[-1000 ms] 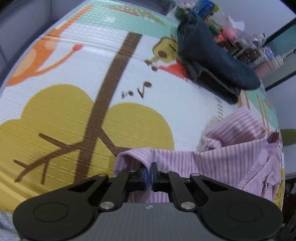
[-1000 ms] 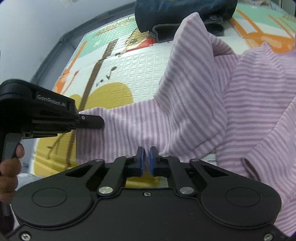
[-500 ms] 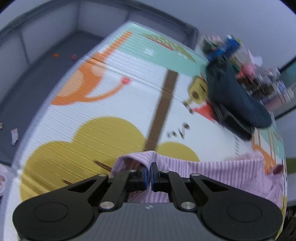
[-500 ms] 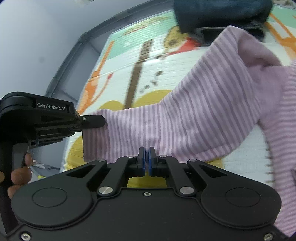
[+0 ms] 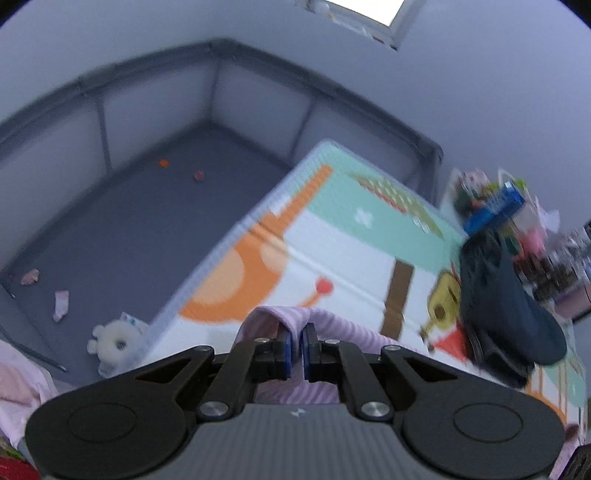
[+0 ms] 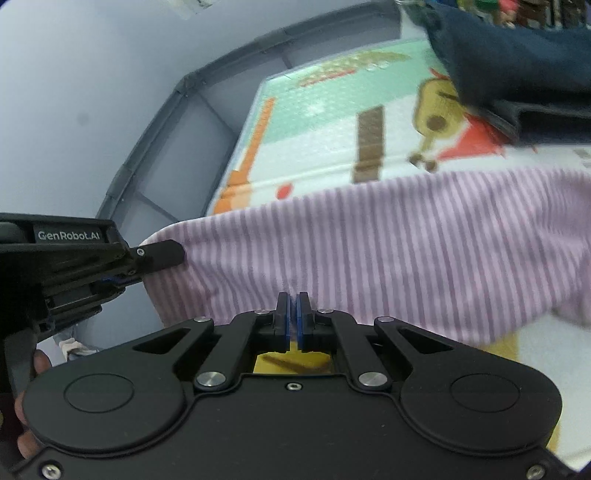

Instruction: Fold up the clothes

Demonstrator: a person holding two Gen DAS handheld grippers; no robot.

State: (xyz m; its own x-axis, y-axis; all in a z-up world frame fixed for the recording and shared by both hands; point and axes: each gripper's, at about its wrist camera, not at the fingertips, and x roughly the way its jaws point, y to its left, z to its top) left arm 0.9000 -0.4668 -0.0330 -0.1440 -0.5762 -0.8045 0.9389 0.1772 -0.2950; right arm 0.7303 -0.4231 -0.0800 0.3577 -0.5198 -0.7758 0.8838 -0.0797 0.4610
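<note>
Left claw (image 6: 162, 254), lettered "GenRobot.AI", and right claw (image 6: 292, 314) both clench the striped shirt (image 6: 369, 240).

Grey playpen walls (image 5: 207, 99) enclose a dark floor (image 5: 122, 236) (toys scattered), bright window (image 5: 364, 9) above.

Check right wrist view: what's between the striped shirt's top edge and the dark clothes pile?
Bare play mat only. In the right wrist view its printed surface, brown trunk and yellow guitar, runs from the striped shirt to the dark clothes pile; nothing lies on it.
</note>
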